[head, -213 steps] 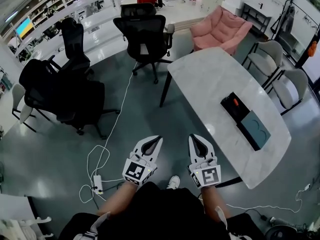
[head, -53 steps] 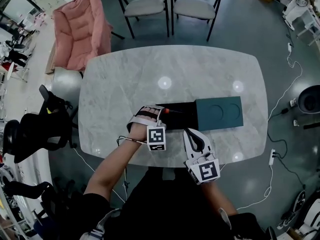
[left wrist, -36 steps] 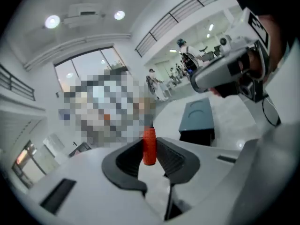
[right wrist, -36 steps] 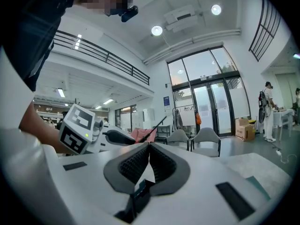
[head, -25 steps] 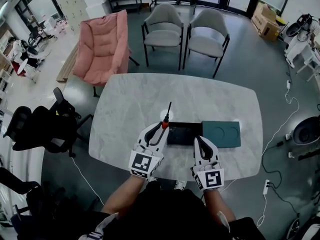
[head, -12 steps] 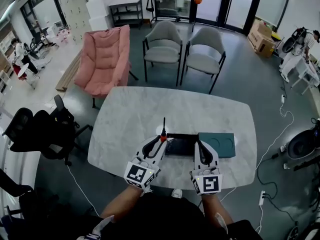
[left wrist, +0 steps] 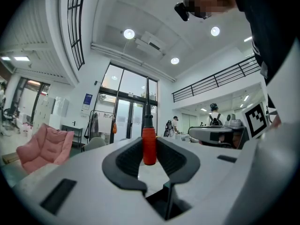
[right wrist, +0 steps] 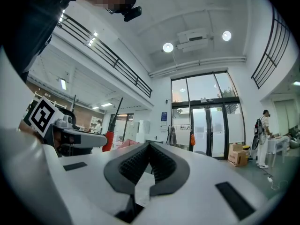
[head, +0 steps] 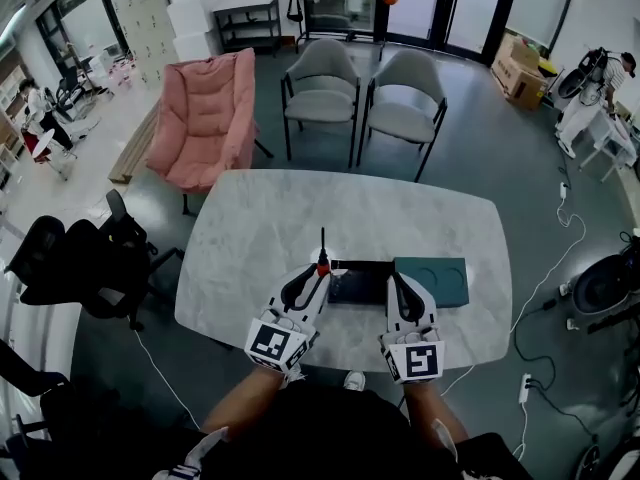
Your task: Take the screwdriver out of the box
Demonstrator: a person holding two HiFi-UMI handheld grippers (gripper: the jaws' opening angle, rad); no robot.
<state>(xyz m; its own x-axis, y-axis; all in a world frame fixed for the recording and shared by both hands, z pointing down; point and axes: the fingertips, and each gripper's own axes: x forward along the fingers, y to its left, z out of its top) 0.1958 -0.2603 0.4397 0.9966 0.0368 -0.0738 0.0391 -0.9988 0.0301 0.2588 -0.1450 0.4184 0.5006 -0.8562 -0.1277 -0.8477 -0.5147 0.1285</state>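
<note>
Both arms reach forward side by side. The left forearm (head: 232, 410) angles in a bit and the right forearm (head: 432, 410) runs pretty much straight. The left claw (head: 316, 271) points ahead, roughly level, with its jaws clamped on the red handle of the screwdriver (left wrist: 149, 144), shaft standing upright between the pads. The right claw (right wrist: 149, 146) is just beside it, also pointing ahead, jaws pressed together at the tips with nothing in them.

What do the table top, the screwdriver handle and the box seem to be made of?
Table top: probably marble or a marble-look laminate, smooth; pale with grey veining. Screwdriver handle: likely matte red plastic or rubber, uniform colour. Box: dark and matte, perhaps plastic or card; too small to tell.
</note>
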